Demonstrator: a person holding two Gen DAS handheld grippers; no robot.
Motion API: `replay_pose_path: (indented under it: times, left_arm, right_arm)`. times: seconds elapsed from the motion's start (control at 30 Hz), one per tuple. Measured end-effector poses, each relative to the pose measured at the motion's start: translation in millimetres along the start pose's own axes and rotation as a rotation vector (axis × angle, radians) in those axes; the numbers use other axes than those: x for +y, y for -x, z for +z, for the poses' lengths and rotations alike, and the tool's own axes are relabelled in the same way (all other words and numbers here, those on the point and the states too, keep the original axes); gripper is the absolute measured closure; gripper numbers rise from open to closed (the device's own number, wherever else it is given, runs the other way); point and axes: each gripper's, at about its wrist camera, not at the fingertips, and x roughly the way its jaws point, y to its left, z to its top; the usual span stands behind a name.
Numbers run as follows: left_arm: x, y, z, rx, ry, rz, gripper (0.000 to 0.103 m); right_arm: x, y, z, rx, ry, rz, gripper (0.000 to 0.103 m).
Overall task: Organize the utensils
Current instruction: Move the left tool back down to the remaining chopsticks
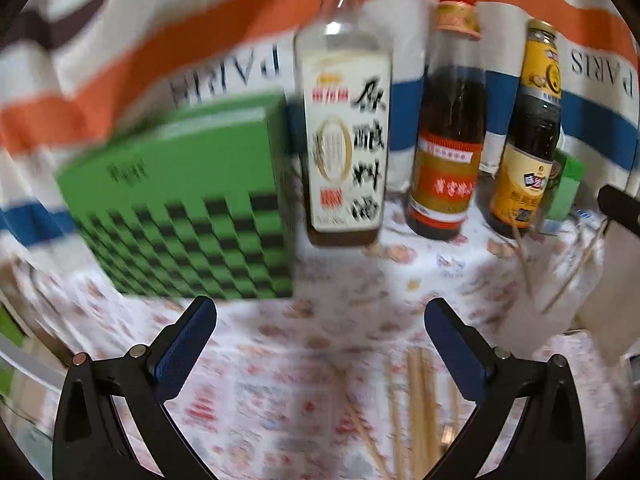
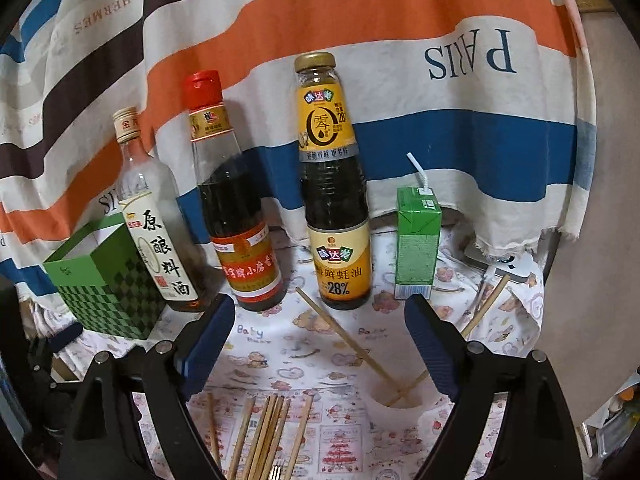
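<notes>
Although the green box (image 2: 105, 280) stands ahead and to the left of the right hand-held gripper (image 2: 320, 340), I cannot see inside it, and the task looks hardly begun. Both the left hand-held gripper (image 1: 320, 340) and the right one are spread wide and hold nothing. Thin wooden chopsticks (image 2: 264, 436) lie loose on the cloth-covered counter (image 2: 344, 432) just under the right one, two more (image 2: 352, 346) crossed between its fingers. Smooth glass bottles (image 2: 334, 184) stand beyond.

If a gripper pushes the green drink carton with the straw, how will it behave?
The green drink carton is tall on a narrow base, so it probably tips rather than slides. Its straw is inserted, suggesting it is opened: perhaps light, and squeezing might spill. The cloth beneath may drag.
</notes>
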Motion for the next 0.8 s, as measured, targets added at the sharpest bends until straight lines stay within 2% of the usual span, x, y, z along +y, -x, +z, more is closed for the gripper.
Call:
replay_pose_path:
  times: [0.1, 0.17, 0.33, 0.47, 0.53, 0.67, 0.73, 0.8]
  left_arm:
    - [14, -12, -1, 0.08, 0.077, -0.102, 0.0]
    - [18, -20, -3, 0.111, 0.09, -0.155, 0.005]
    - [18, -50, -11, 0.219, 0.096, -0.114, 0.018]
    - [22, -78, -23, 0.295, 0.131, 0.002, 0.024]
    - [26, -88, -28, 0.324, 0.158, -0.017, 0.028]
    - [31, -109, -41, 0.399, 0.247, -0.081, 0.047]
    - [28, -120, -48, 0.435, 0.25, -0.078, 0.052]
    - [30, -130, -55, 0.456, 0.265, -0.068, 0.064]
  right_arm:
    - [-4, -1, -1, -0.003, -0.037, 0.003, 0.015]
    - [-6, 0, -2, -0.014, -0.044, -0.018, 0.015]
    - [-8, 6, 0, -0.049, -0.031, -0.036, 0.015]
    - [-6, 7, 0, -0.072, 0.004, -0.124, 0.014]
    - [-5, 3, 0, -0.054, 0.031, -0.152, 0.011]
    - [-8, -4, -3, -0.034, 0.016, -0.171, 0.01]
    - [-10, -10, -3, 0.01, 0.009, -0.142, 0.01]
    - [-10, -17, -4, 0.07, 0.008, -0.072, 0.01]
